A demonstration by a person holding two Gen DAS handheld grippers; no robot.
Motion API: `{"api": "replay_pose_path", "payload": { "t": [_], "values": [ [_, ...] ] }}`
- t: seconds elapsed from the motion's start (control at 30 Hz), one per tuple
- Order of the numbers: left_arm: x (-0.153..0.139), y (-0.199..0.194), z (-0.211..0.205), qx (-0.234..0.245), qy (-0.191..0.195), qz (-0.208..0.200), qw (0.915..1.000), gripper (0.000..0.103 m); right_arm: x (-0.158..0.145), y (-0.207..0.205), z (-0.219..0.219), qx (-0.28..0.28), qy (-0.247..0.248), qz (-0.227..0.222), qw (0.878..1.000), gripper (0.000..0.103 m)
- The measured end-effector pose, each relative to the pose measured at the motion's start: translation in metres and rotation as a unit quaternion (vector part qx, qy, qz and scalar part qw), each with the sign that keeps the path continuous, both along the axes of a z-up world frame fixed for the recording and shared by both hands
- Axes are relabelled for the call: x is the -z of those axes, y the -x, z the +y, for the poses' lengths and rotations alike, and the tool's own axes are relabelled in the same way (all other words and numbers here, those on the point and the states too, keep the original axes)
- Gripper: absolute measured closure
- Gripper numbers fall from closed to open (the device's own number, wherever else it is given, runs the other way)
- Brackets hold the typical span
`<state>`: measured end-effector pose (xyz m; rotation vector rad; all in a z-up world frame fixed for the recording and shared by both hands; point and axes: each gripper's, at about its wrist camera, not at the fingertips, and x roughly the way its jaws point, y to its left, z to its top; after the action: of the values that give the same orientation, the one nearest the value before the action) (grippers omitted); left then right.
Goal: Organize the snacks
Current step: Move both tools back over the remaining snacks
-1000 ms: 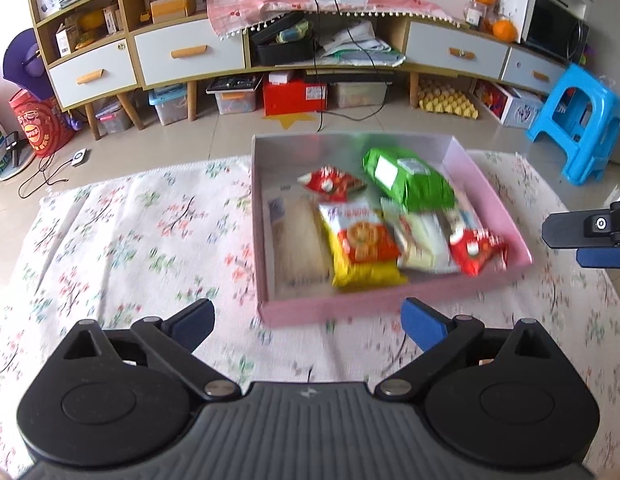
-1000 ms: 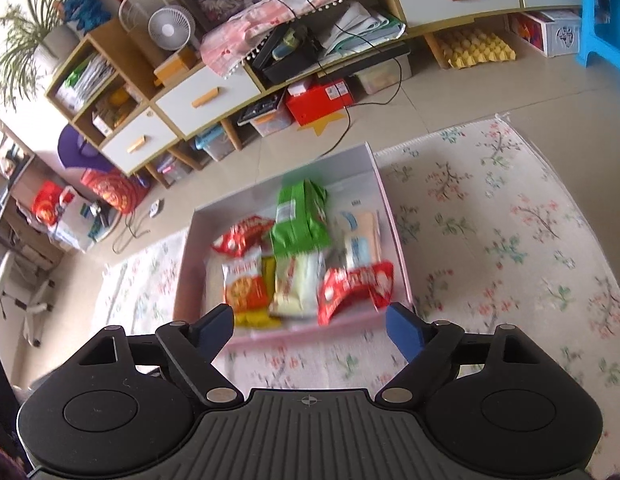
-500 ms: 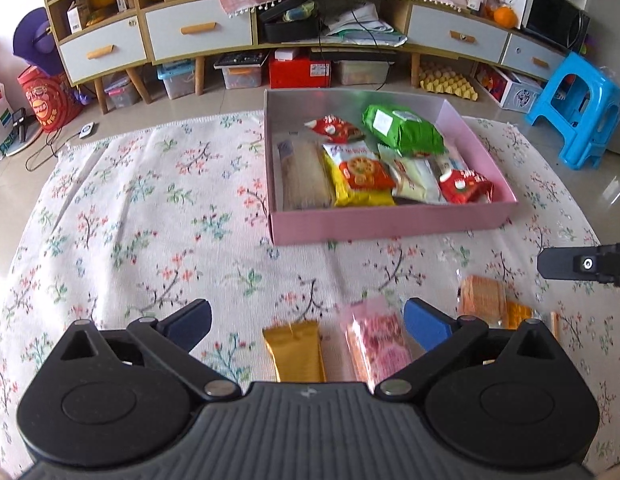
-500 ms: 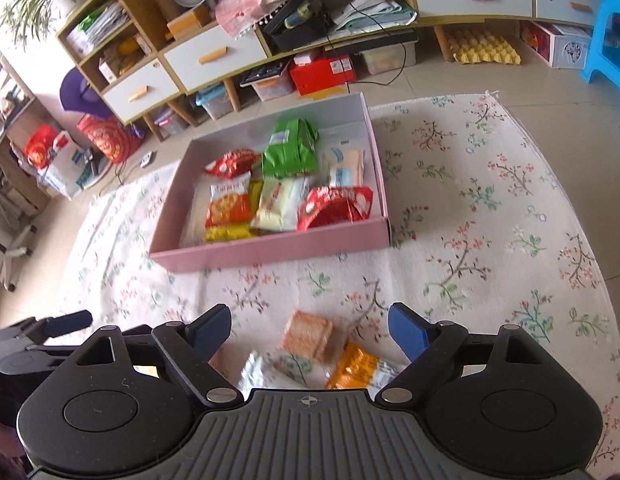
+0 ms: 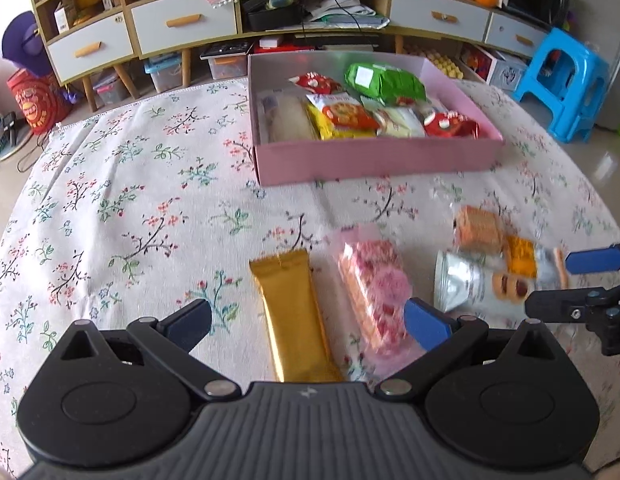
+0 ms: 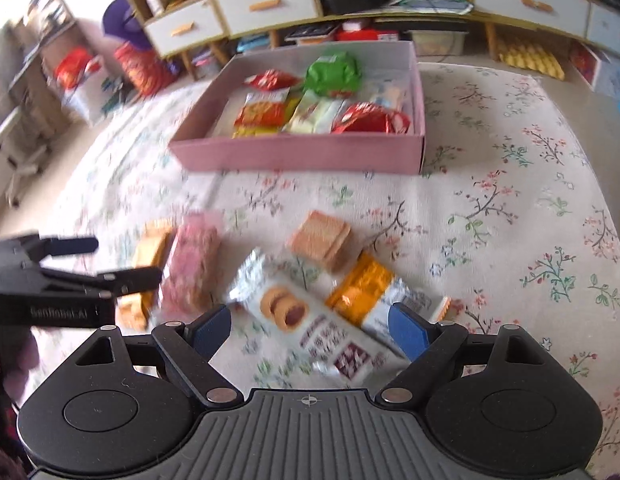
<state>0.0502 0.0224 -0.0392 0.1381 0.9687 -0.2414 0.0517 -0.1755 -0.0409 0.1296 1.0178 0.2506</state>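
Snacks, five loose packets (image 5: 295, 312) on floral cloth (image 5: 121, 208), one pink box (image 5: 374, 158), both hand-held grippers (image 5: 305, 320) (image 6: 310, 326) open, empty.

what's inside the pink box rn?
Pink box holds a green bag, two red packets, a yellow-and-red pack, pale wrapped snacks. Its floor beneath them is mostly covered.

Bright daylight, soft shadows; fisheye bends edges; right wrist view motion-blurred, esp. left side.

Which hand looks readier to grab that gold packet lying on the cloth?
Left. The left gripper is open with the gold packet lying between its fingers. The right gripper is open over the silver biscuit pack.
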Motion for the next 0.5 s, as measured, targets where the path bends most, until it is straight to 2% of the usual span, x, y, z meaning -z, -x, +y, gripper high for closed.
{"api": "replay_pose_path", "payload": {
  "t": [0.23,0.4,0.5],
  "values": [
    [0.015,0.014,-0.009,0.029,-0.024,-0.002,0.9993,0.001,0.015,0.012,-0.001,-0.027,0.030,0.008,0.999,0.015],
    [0.014,0.018,-0.020,0.043,-0.018,-0.020,0.9987,0.002,0.017,0.016,0.003,-0.039,0.063,0.000,0.997,0.015],
    [0.013,0.018,-0.026,0.049,-0.009,-0.032,0.9983,0.008,0.016,0.017,0.007,-0.048,0.075,-0.015,0.996,0.015]
  ]
}}
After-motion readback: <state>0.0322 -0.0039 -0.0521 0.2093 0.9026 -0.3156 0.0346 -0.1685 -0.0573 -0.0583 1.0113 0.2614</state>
